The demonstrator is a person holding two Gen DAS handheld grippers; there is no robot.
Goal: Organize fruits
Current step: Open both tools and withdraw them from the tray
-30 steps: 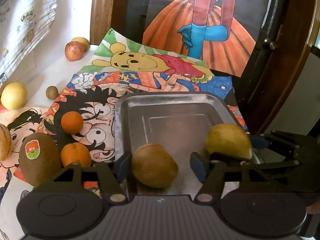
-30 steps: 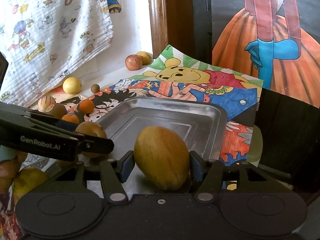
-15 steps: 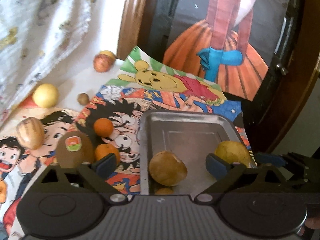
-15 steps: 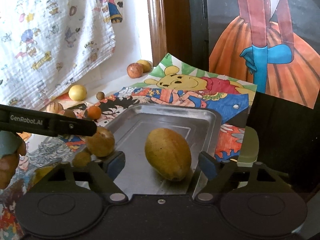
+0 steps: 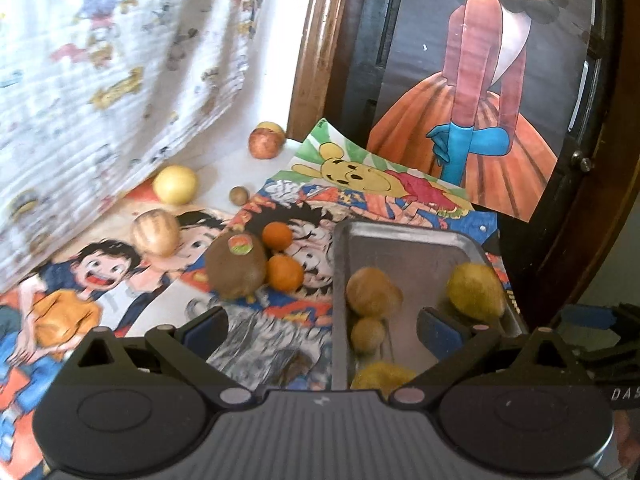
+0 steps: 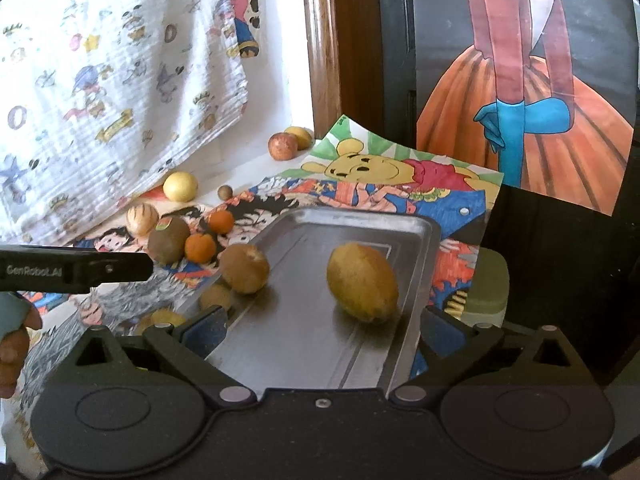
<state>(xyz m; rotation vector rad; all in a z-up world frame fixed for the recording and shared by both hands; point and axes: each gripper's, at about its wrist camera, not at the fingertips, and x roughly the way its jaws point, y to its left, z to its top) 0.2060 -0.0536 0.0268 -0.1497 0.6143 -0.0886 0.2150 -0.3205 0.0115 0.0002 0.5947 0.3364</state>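
Brown fruit (image 5: pixel 372 291) and yellow fruit (image 6: pixel 362 282) were released onto tray (image 6: pixel 400 226). Both grippers, left (image 5: pixel 322 330) and right (image 6: pixel 322 330), are now withdrawn, wide, empty. More fruit awaits on the surface.

The tray (image 6: pixel 424 232) is dull silver-grey. On it sit a yellow-orange mango (image 6: pixel 362 282) and a brown round fruit (image 6: pixel 245 268). Beside it, 2 bright orange tangerines (image 5: pixel 285 273) flank a brown kiwi (image 5: pixel 236 268) with a red-and-green sticker. A pale yellow ball-shaped fruit (image 5: pixel 175 184) and a cream, brown-striped one (image 5: pixel 156 232) lie on gaudy cartoon posters (image 5: pixel 360 184). The hanging cloth (image 5: pixel 100 72) is white with small coloured cartoon prints.
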